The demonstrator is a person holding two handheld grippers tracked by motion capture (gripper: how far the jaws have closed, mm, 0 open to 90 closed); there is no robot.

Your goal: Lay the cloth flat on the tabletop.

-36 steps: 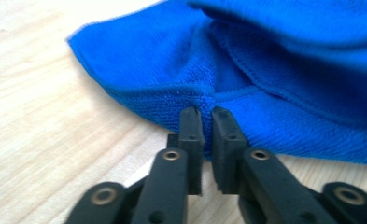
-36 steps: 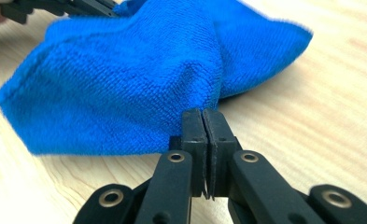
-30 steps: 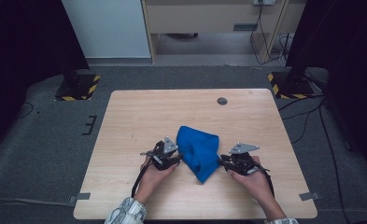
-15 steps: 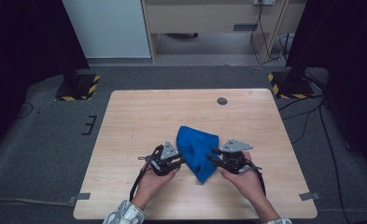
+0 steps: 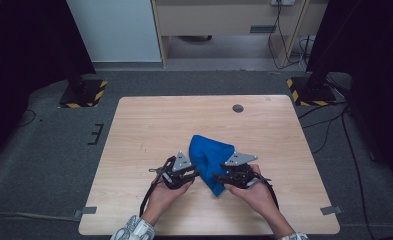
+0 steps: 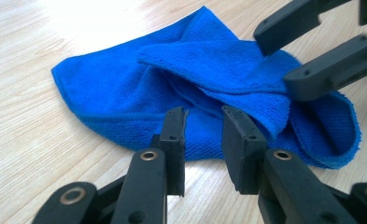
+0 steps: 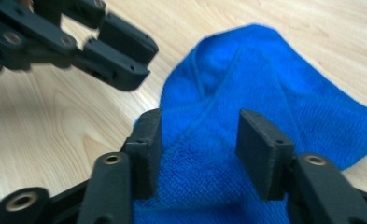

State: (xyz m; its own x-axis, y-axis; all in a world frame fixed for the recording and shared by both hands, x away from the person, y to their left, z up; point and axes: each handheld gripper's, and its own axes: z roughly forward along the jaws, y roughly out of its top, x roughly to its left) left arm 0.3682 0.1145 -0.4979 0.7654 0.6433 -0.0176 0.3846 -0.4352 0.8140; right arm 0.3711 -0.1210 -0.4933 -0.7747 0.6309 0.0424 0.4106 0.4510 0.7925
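Partly hidden from above behind two grippers: one crumpled blue cloth (image 5: 210, 157), lying toward the near middle of a pale wooden table (image 5: 149, 125). Left gripper (image 6: 203, 135) parted a little at the near hem, gripping nothing; right gripper (image 7: 197, 144) just widened, poised over a fold, pads clear of it. Beyond, grey carpet (image 5: 44, 145), dark curtains, two black stands with yellow-striped bases.

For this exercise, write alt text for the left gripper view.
A crumpled blue cloth lies on a pale wooden table. The left gripper points at its near edge, jaws apart, gripping nothing. The right gripper reaches in from the upper right, above the cloth.
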